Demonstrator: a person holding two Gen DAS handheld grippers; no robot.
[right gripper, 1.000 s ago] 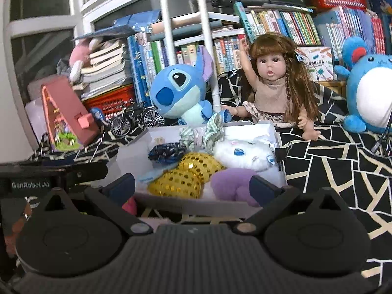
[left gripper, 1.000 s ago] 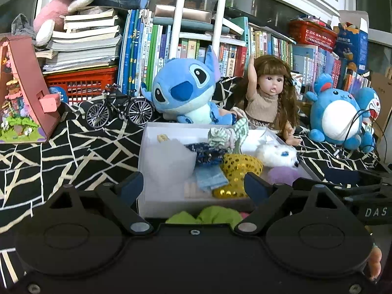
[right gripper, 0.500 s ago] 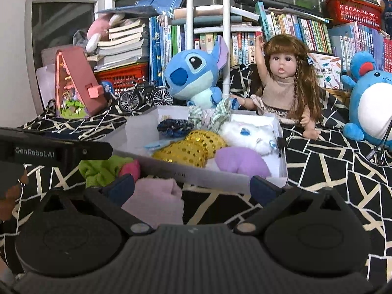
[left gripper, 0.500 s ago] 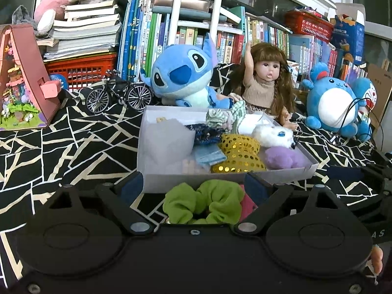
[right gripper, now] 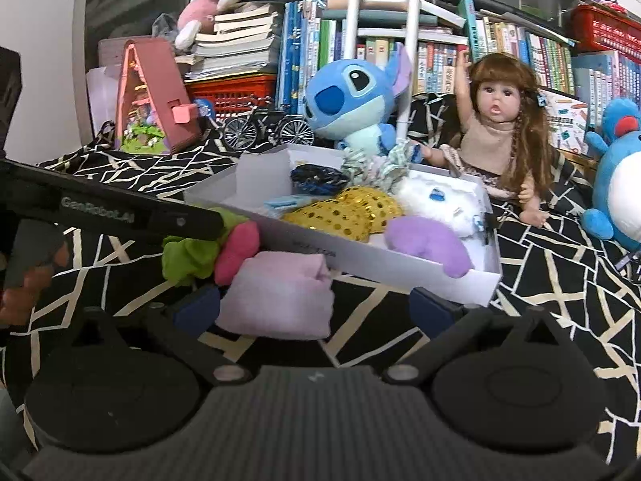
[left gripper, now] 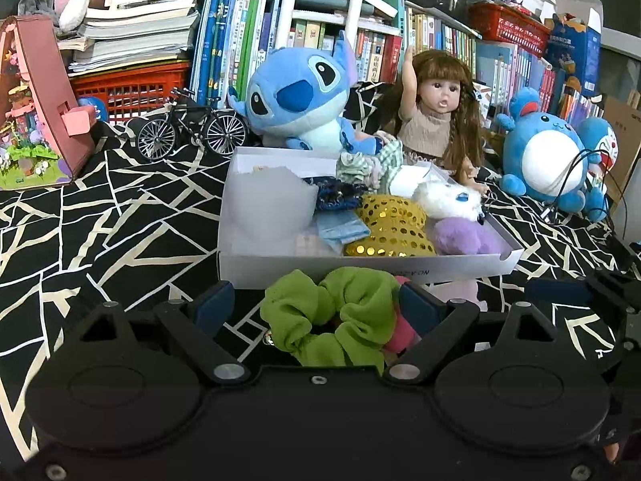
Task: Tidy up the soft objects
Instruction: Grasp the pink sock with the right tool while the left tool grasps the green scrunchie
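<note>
Behind the doll point(left gripper: 436, 120), a row of books point(left gripper: 256, 40) is seen; a model bicycle point(left gripper: 192, 128) is parked well to its left.

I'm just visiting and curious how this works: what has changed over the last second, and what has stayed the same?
Both grippers drew back from the white box, so the soft things lying in front of it came into view: the green scrunchie between the open left gripper, and the folded lilac cloth between the open right gripper. Nothing was grasped or released. The box's contents, the blue plush and the doll stayed put.
</note>
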